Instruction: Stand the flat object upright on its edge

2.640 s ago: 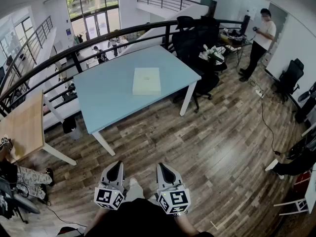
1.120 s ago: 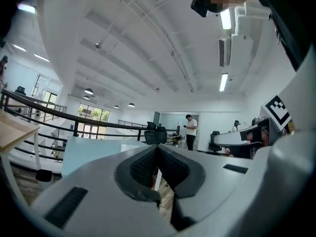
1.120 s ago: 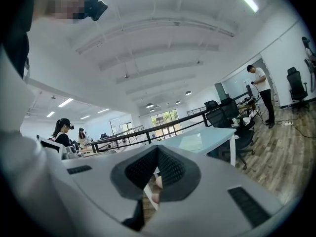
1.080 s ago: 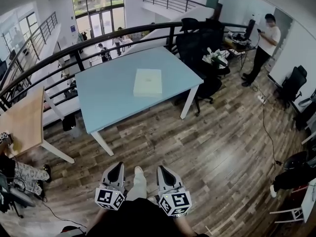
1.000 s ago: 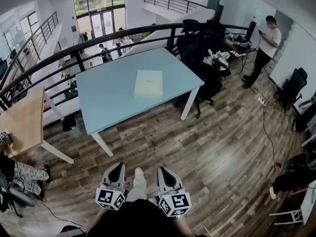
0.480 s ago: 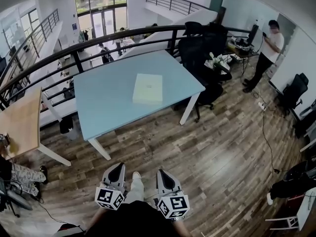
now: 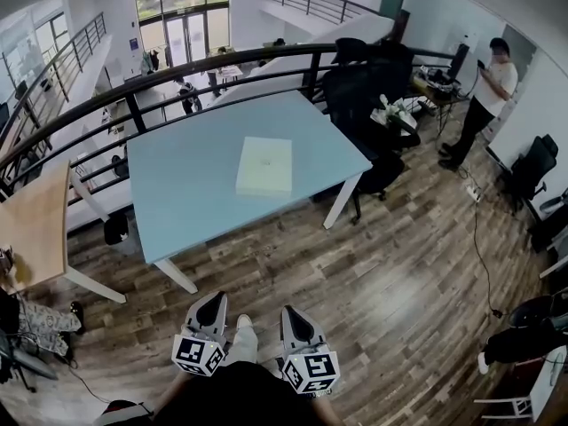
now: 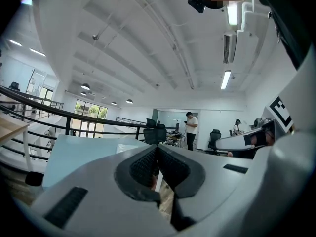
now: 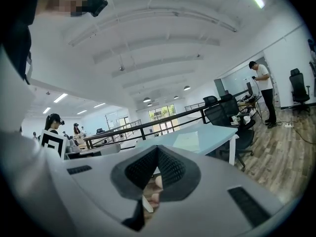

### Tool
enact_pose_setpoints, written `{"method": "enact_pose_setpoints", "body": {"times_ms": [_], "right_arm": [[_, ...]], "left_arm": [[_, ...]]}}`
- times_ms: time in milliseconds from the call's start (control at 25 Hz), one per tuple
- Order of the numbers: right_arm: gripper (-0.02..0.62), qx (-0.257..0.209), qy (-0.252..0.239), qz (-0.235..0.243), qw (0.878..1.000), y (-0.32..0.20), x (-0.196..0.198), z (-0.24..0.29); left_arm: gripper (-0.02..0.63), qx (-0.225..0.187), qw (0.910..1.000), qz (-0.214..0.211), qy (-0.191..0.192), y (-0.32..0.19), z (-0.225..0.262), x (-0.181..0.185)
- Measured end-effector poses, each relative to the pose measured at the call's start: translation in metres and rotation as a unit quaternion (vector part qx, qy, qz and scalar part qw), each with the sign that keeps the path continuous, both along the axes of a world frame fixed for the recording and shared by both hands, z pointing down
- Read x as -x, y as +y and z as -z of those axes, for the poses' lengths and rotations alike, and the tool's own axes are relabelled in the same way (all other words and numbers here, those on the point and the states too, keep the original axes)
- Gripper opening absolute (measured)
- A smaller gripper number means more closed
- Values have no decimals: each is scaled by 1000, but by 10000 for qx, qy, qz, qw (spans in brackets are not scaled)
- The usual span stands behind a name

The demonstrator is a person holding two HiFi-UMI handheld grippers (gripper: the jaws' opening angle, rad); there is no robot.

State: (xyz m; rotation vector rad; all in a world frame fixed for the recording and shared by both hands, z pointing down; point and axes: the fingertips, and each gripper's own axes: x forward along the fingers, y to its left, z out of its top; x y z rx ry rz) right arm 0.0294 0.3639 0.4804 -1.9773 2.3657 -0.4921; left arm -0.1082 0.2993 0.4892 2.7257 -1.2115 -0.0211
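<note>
The left tongs (image 7: 213,298) and right tongs (image 7: 292,311) sit side by side at the bottom centre of the head view. Their tips point up the frame, and both are well short of the worktop. In each gripper view the jaws meet at the tip with nothing between them, so both pairs are closed and empty. A pale shoe (image 7: 243,325) shows between them on the wood-plank floor (image 7: 399,264).

The flat cream-coloured box (image 7: 264,165) lies flat on the light blue worktop (image 7: 177,185) near the middle of the frame. It is on the worktop's right half, clear of every edge.

Above the worktop in the frame runs a black railing (image 7: 133,71). Black office chairs (image 7: 364,74) stand just past the worktop's upper right corner. A person (image 7: 484,96) in a white shirt stands at the upper right. A wooden table (image 7: 35,224) juts in at the left edge.
</note>
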Motion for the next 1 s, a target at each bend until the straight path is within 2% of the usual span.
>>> {"method": "enact_pose_setpoints", "body": {"times_ms": [320, 1000], "right_arm": [[8, 88, 7, 23, 10000, -38, -6, 2], [8, 58, 94, -139, 9998, -130, -19, 10]], "left_arm": [[3, 91, 9999, 59, 1, -41, 1, -5], [3, 71, 9999, -128, 83, -138, 5, -20]]}}
